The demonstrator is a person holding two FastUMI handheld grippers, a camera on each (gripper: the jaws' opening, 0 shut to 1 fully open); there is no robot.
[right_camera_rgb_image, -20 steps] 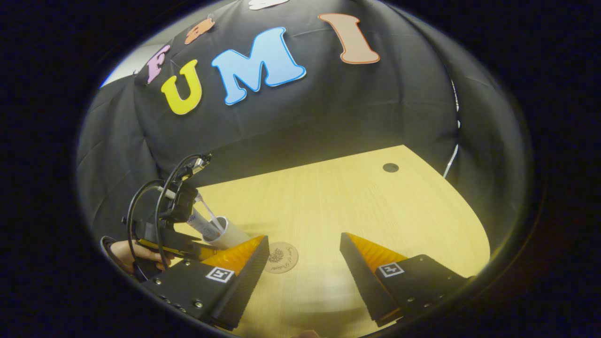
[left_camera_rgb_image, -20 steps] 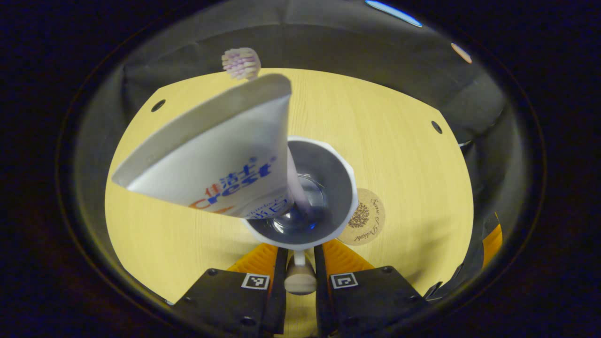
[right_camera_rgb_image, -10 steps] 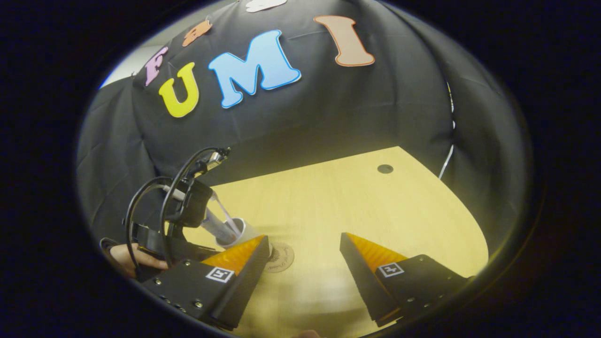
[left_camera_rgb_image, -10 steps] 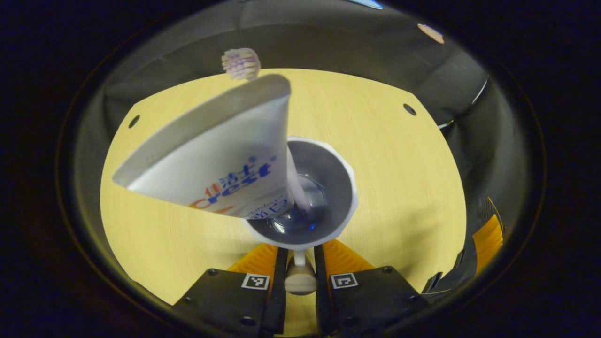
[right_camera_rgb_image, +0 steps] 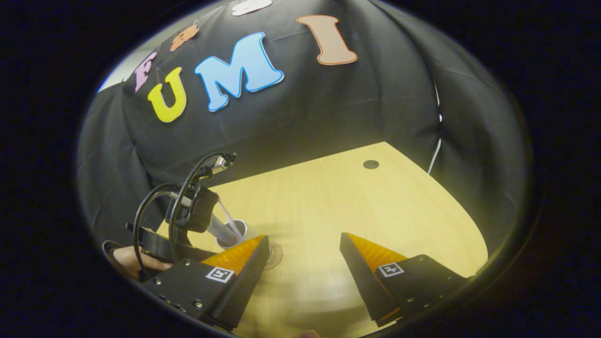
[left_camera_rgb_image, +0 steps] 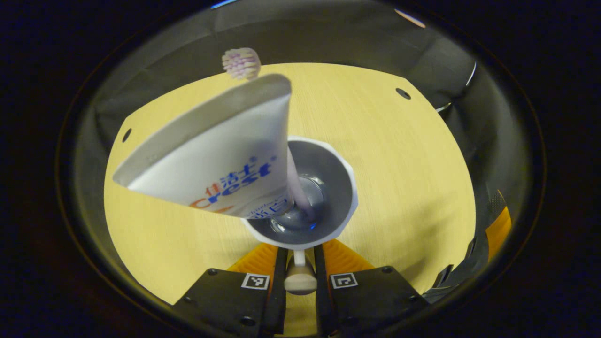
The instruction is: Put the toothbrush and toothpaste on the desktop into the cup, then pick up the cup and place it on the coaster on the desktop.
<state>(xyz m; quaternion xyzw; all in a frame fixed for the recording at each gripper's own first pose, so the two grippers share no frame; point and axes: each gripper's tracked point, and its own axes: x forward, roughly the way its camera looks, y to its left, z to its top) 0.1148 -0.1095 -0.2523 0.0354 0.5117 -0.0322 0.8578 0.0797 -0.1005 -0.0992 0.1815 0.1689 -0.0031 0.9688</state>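
With the left claw [left_camera_rgb_image: 299, 263] pinching the handle of the cup [left_camera_rgb_image: 300, 199], toothpaste [left_camera_rgb_image: 220, 159] and toothbrush [left_camera_rgb_image: 241, 63] inside, lower it level onto the coaster [right_camera_rgb_image: 272, 253] peeking beside the spread right claw [right_camera_rgb_image: 304, 263], squarely centred before letting go.
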